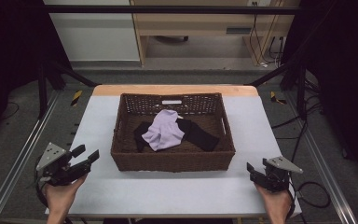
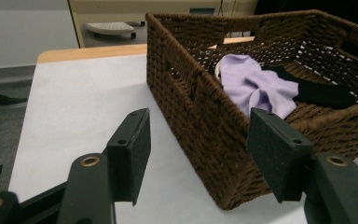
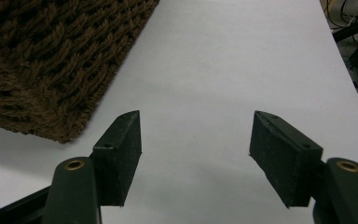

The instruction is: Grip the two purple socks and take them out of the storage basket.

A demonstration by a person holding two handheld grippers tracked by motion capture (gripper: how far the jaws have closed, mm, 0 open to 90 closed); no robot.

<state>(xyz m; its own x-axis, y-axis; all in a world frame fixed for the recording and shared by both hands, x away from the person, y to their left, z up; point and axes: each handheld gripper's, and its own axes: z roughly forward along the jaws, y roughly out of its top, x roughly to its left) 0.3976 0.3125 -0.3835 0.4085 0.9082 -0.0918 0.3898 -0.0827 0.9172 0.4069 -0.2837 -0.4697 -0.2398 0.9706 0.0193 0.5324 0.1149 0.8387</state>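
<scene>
From above: left gripper (image 1: 87,156) and right gripper (image 1: 256,171) at the table's (image 1: 242,140) near corners, empty, flanking the basket (image 1: 172,161).

Left gripper view: jaws apart; lilac cloth (image 2: 261,86) over black cloth (image 2: 324,93), mid-basket.

Right gripper view: jaws apart over bare table. Probably pre-reach; next, into the basket.

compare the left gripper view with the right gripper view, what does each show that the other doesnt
Left gripper view alone: the inside of the wicker basket, where a lilac cloth lies partly over a black cloth, plus the table's wooden far edge. Right gripper view alone: only the basket's outer corner, with cables on the floor beyond the table. Both share the white table top and a pair of open black jaws with nothing between them.
</scene>
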